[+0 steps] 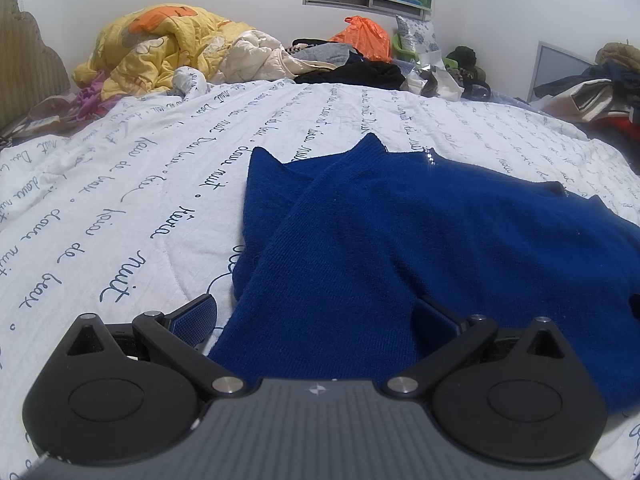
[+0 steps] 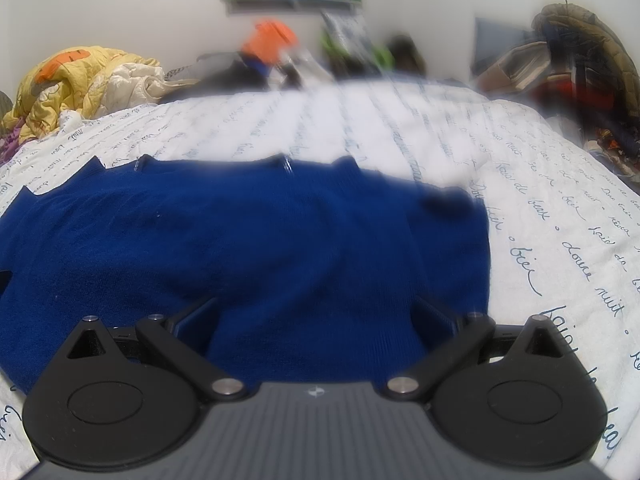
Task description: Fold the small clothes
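Note:
A dark blue knit sweater [image 1: 420,248] lies partly folded on the white bedspread [image 1: 120,184], with one sleeve laid across its body. My left gripper [image 1: 316,312] stands open at the sweater's near left edge. Its left pad [image 1: 196,316] is over the bedspread and its right pad [image 1: 434,316] rests on the knit. In the right wrist view the same sweater [image 2: 240,248] fills the lower middle. My right gripper [image 2: 314,314] is open too, low over the sweater's near hem, with knit fabric between the spread fingers.
A yellow and orange quilt [image 1: 160,48] is piled at the far left of the bed. Dark clothes [image 1: 360,72] and an orange bag [image 1: 366,36] lie along the far edge. More clothes and bags [image 2: 580,64] are heaped at the right. Bare bedspread [image 2: 560,220] lies right of the sweater.

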Demonstrator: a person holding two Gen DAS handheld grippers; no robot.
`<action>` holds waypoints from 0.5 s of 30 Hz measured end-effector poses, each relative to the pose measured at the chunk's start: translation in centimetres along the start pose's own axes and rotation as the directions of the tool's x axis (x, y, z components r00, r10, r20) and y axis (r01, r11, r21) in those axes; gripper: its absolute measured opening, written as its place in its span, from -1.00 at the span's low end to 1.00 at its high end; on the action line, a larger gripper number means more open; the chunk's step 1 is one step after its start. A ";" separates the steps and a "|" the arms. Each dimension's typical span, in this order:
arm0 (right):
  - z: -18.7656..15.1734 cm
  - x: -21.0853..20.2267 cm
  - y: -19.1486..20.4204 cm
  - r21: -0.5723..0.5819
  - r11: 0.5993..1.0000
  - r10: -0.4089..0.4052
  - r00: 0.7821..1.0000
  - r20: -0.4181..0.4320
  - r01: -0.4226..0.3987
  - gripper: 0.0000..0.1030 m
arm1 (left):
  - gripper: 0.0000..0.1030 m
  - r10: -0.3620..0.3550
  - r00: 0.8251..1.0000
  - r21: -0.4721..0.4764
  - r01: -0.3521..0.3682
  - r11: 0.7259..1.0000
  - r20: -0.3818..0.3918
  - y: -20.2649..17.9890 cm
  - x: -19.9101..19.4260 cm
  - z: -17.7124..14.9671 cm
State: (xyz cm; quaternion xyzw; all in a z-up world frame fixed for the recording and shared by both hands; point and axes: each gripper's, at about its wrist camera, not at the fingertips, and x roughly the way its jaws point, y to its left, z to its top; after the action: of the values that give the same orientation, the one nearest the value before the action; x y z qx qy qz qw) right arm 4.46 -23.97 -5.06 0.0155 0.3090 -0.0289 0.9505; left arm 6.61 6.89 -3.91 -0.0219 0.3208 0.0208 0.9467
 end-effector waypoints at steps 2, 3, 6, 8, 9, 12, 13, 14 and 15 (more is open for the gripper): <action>0.0 0.0 0.0 0.000 1.000 0.000 1.000 0.000 0.000 1.00 | 1.00 0.000 1.000 0.000 0.000 1.000 0.000 0.0 0.0 0.0; 0.0 0.0 0.0 -0.001 1.000 0.000 1.000 0.000 0.000 1.00 | 1.00 0.000 1.000 0.000 0.000 1.000 0.000 0.0 0.0 0.0; 0.0 0.1 0.0 -0.002 1.000 -0.001 1.000 0.000 0.001 1.00 | 1.00 0.000 1.000 0.000 0.000 1.000 0.000 0.0 0.0 0.0; 0.0 0.1 -0.1 -0.003 1.000 -0.001 1.000 -0.001 0.001 1.00 | 1.00 0.000 1.000 0.000 0.000 1.000 0.000 0.0 0.0 0.0; 0.0 0.1 -0.1 -0.002 1.000 0.000 1.000 -0.001 0.000 1.00 | 1.00 0.000 1.000 0.000 0.000 1.000 0.000 0.0 0.0 0.0; 0.0 0.1 -0.1 -0.006 1.000 -0.003 1.000 -0.001 0.003 1.00 | 1.00 0.000 1.000 0.000 0.000 1.000 0.000 0.0 0.0 0.0; 0.0 0.2 -0.2 -0.003 1.000 0.000 1.000 -0.001 0.000 1.00 | 1.00 0.000 1.000 0.000 0.000 1.000 0.000 0.0 0.0 0.0; 0.0 0.1 -0.1 -0.002 1.000 0.001 1.000 -0.001 -0.001 1.00 | 1.00 0.000 1.000 0.000 0.000 1.000 0.000 0.0 0.0 0.0; 0.0 0.2 0.0 -0.003 1.000 0.000 1.000 -0.001 0.000 1.00 | 1.00 0.000 1.000 0.000 0.000 1.000 0.000 0.0 0.0 0.0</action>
State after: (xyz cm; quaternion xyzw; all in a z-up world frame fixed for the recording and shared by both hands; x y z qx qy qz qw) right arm 4.61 -23.98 -5.14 0.0140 0.3096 -0.0283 0.9503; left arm 6.61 6.87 -3.94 -0.0220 0.3207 0.0205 0.9467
